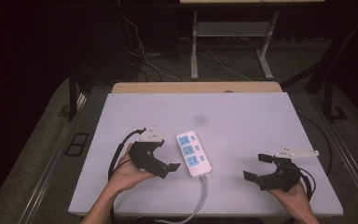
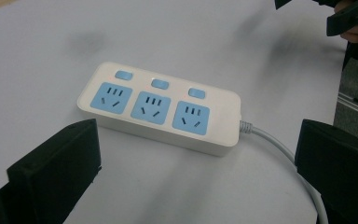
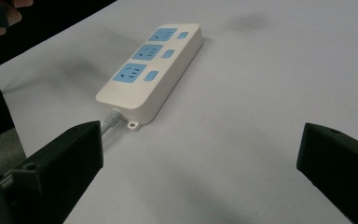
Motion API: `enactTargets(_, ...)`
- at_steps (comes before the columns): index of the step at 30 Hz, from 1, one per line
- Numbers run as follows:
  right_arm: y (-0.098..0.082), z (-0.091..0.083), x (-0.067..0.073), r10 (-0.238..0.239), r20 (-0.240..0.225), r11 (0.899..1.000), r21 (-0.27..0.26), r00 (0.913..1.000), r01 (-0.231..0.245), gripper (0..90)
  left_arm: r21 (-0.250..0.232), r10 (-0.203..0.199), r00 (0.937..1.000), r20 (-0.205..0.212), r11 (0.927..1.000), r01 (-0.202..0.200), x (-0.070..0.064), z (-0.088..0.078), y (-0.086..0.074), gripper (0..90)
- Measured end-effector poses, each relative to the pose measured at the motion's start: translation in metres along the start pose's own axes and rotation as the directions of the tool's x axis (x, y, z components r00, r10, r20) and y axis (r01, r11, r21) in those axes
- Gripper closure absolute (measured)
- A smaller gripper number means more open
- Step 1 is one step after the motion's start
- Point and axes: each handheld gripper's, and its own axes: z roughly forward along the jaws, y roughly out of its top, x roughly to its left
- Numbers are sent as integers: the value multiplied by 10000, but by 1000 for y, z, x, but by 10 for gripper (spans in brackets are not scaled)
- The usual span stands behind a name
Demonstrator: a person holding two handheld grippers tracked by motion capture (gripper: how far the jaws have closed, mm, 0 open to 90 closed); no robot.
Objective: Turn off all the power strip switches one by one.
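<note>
L hand (image 1: 126, 173) w/ L tool (image 1: 161, 159) wide beside power strip (image 1: 193, 154); R tool (image 1: 258, 166) wide, well apart.

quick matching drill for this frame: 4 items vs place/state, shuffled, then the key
Items:
1. left tool
2. right tool
3. power strip
4. strip cable

Place or state:
A. white body, three blue sockets, lying flat on the table
B. open, just beside the strip
C. runs off the table's near edge
D. open, apart from the strip across bare table

Pairs: 1-B, 2-D, 3-A, 4-C
</note>
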Motion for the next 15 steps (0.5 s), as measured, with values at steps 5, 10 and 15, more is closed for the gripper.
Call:
enactTargets(5, 0, 0, 0, -8, -17, 10000, -1, 10000, 8, 0, 135, 179, 9998, 61, 9997, -180, 0, 3, 7, 0)
enactTargets(10, 0, 0, 0, -22, -15, 10000, 23, 10000, 22, 0, 280, 320, 9994, 144, 9991, -323, 1, 8, 14, 0)
enactTargets(15, -1, 0, 0, -29, -13, 10000, 33, 10000, 29, 0, 431, 454, 9987, 226, 9980, -464, 2, 14, 21, 0)
